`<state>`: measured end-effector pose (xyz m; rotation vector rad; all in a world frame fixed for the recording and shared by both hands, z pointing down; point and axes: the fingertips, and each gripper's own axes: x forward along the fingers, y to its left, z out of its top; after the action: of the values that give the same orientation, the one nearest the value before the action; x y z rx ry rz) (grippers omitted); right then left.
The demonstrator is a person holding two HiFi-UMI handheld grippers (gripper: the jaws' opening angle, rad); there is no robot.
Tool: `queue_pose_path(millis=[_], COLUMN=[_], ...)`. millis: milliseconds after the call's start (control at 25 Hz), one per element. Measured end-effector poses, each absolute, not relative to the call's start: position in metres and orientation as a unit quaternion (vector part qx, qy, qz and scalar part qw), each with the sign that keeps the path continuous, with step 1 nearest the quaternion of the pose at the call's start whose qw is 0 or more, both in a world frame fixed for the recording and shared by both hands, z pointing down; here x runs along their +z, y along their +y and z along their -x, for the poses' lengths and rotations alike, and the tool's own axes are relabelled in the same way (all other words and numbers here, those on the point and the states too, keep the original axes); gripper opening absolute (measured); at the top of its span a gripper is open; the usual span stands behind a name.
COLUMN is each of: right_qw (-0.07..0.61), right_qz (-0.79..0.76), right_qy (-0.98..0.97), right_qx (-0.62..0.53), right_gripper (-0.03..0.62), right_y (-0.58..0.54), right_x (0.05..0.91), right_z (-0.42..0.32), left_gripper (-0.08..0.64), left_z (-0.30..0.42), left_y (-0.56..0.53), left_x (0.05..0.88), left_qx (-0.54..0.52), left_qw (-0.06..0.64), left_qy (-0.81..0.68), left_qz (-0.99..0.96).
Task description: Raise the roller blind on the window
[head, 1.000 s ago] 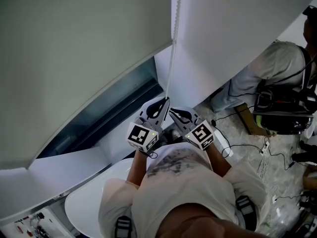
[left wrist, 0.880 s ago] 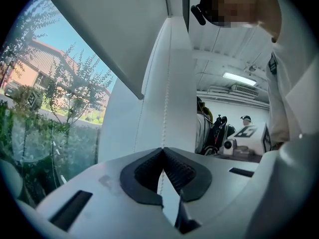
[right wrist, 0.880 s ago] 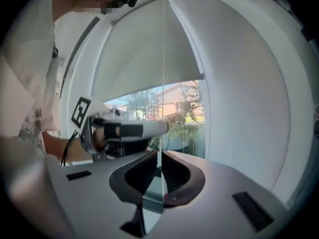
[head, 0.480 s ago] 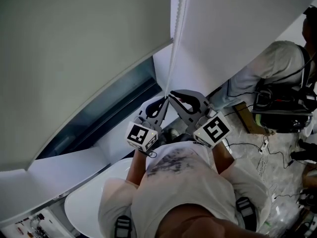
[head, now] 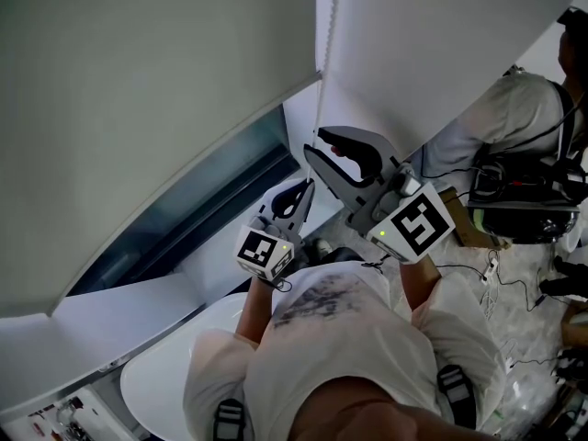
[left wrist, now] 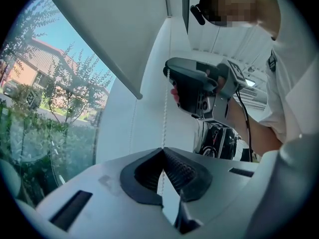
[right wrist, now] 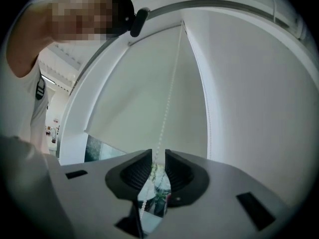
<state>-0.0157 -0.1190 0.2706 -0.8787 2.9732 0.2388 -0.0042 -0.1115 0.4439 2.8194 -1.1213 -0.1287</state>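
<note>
The grey-green roller blind (head: 138, 90) covers most of the window, with a strip of glass (head: 211, 211) bare below its bottom edge. A white bead chain (head: 322, 81) hangs at the blind's right side. My left gripper (head: 301, 191) is shut on the bead chain (left wrist: 164, 108), its pads (left wrist: 174, 166) meeting on it. Higher up the chain, my right gripper (head: 314, 145) is open. Its jaws stand a little apart with the chain (right wrist: 167, 103) running through the gap without being pinched. The left gripper view shows the right gripper (left wrist: 172, 83) above, and the blind (left wrist: 114, 29) with trees outside.
A second person (head: 514, 118) crouches at the right beside black equipment (head: 524, 205). Cables (head: 459, 274) trail over the floor. A white rounded sill or table (head: 165, 375) lies below my left arm. The white wall (head: 432, 35) flanks the chain on the right.
My right gripper has risen along the chain from beside the left gripper to well above it. The left gripper has stayed in place, shut on the chain.
</note>
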Motion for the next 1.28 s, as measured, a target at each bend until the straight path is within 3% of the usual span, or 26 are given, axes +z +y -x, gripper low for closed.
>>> queue_pose_path(millis=[240, 520, 1280], right_qw=[0.022, 0.01, -0.024], right_qz=[0.277, 0.277, 0.293], right_qy=[0.955, 0.957, 0.954], right_qx=[0.102, 0.087, 0.056], right_gripper=[0.127, 0.063, 0.061], right_y=[-0.119, -0.123, -0.117], right_x=[0.246, 0.243, 0.316], right_z=[0.018, 0.017, 0.028], left_gripper=[0.006, 0.006, 0.006], left_z=[0.006, 0.002, 0.007], left_y=[-0.111, -0.112, -0.106], left_x=[0.446, 0.448, 0.522], left_qx=[-0.043, -0.042, 0.001], left_qw=[0.052, 0.051, 0.103], left_qy=[-0.369, -0.367, -0.365], left_qz=[-0.927, -0.928, -0.925])
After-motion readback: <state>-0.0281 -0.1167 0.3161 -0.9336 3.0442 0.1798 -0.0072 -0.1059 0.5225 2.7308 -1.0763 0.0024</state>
